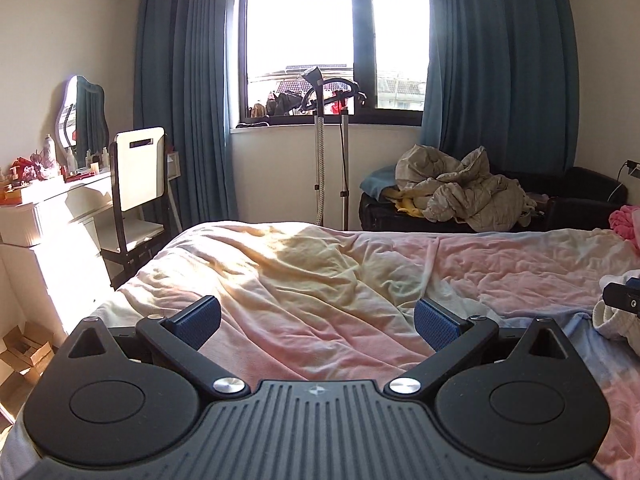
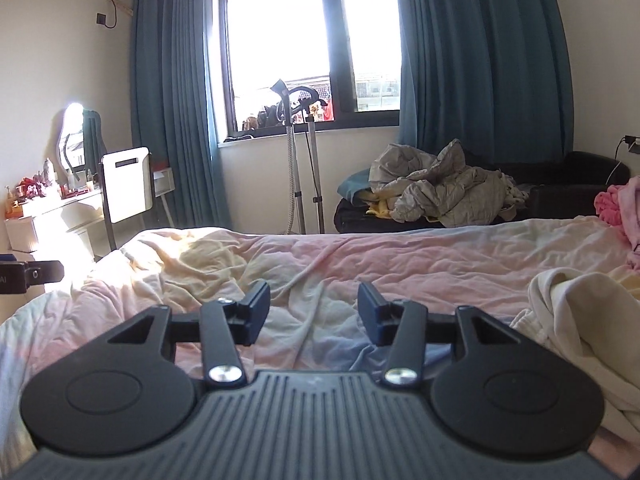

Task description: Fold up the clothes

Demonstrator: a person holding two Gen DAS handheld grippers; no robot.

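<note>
**Ana:** Rumpled bedding filled the near ground, didn't it? That pink and cream bed sheet ran from right under both tools to the far edge of the mattress.

**Ben:** Yes. Nearest of all, the left gripper hung over the sheet with its jaws spread wide and nothing between them. The right gripper also stood apart, less widely, and it held nothing either; only sheet showed in the gap.

**Ana:** And the clothes?

**Ben:** A cream garment lay crumpled on the near right of the bed, just beside the right gripper and not touched by it. In the left wrist view only a scrap of it showed at the right edge. Farther right, a pink garment sat at the bed's far right corner.

**Ana:** So which step was it?

**Ben:** I judged it the reach before the first grasp. Nothing had been lifted or spread out, and no fold was visible.

**Ana:** What did the next move call for?

**Ben:** Swinging both tools right, towards the cream piece, then pinching two separate edges so it could be pulled flat on the open middle of the sheet. Picking cloth alone, without the sheet, looked like the tricky part.

**Ana:** Beyond the bed?

**Ben:** A garment steamer stood under the window, with a heap of grey bedding on a dark sofa to the right, well apart.
</note>
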